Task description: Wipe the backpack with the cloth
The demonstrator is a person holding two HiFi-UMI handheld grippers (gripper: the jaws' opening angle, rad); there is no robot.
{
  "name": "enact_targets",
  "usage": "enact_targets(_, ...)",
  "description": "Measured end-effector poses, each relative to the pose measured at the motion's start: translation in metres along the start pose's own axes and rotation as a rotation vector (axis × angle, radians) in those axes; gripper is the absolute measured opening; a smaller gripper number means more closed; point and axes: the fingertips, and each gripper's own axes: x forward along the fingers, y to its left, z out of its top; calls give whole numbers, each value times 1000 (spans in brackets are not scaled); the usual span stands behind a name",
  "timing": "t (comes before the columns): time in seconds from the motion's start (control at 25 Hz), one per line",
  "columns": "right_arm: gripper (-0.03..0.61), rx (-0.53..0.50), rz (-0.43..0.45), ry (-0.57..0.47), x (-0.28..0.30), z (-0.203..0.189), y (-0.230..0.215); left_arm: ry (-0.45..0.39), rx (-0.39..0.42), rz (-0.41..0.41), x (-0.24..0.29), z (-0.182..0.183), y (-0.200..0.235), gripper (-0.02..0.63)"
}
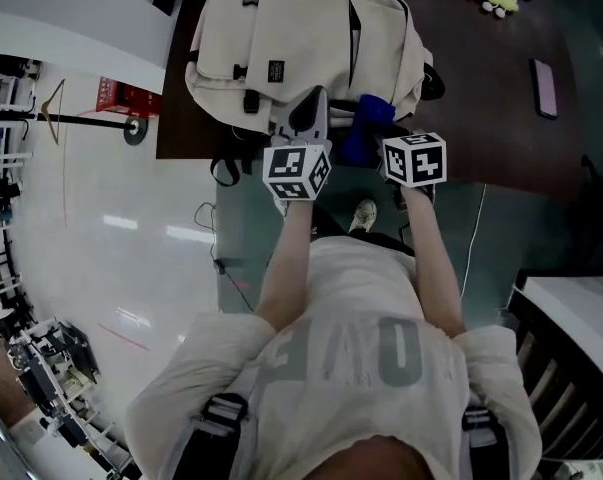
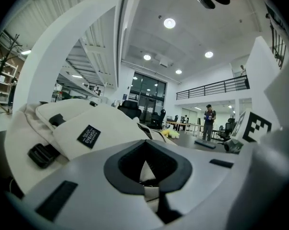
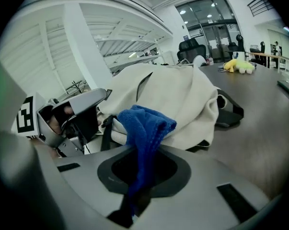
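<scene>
Jaws of your right gripper (image 3: 139, 178) are clamped on the blue cloth (image 3: 146, 123), whose loose end flops toward the cream backpack (image 1: 291, 38). The backpack lies on the dark tabletop (image 1: 501, 118), directly on the far side of both hands. Your left gripper (image 2: 146, 174) looks closed on a cream strap (image 2: 145, 169) at the backpack's near edge, so the right hand wipes.

Cream short-sleeved T-shirt (image 1: 341, 338), big grey letters across chest. Black straps (image 1: 221, 413) with buckles over both shoulders. Pale shoe (image 1: 364, 215). Shells of left gripper (image 2: 146, 176) and right gripper (image 3: 134, 193) light grey, with dark-rimmed hollow at jaws and black slots. White cubes (image 1: 297, 171) carry black square markers.
</scene>
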Motion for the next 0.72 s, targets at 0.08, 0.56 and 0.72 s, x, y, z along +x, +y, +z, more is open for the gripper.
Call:
enact_targets(0.08,43,15,-21,-3,-6,-3,-12,11,1,-21,6,-4,-9,5)
enact_targets(0.56,43,10,-81,-3,-22,-8,-42,26,19,-76,20,-9,-40,5)
enact_targets(0.72,41,-6,-76,-23,-32,3,-41,-2,23,-87,20,5,-42,5)
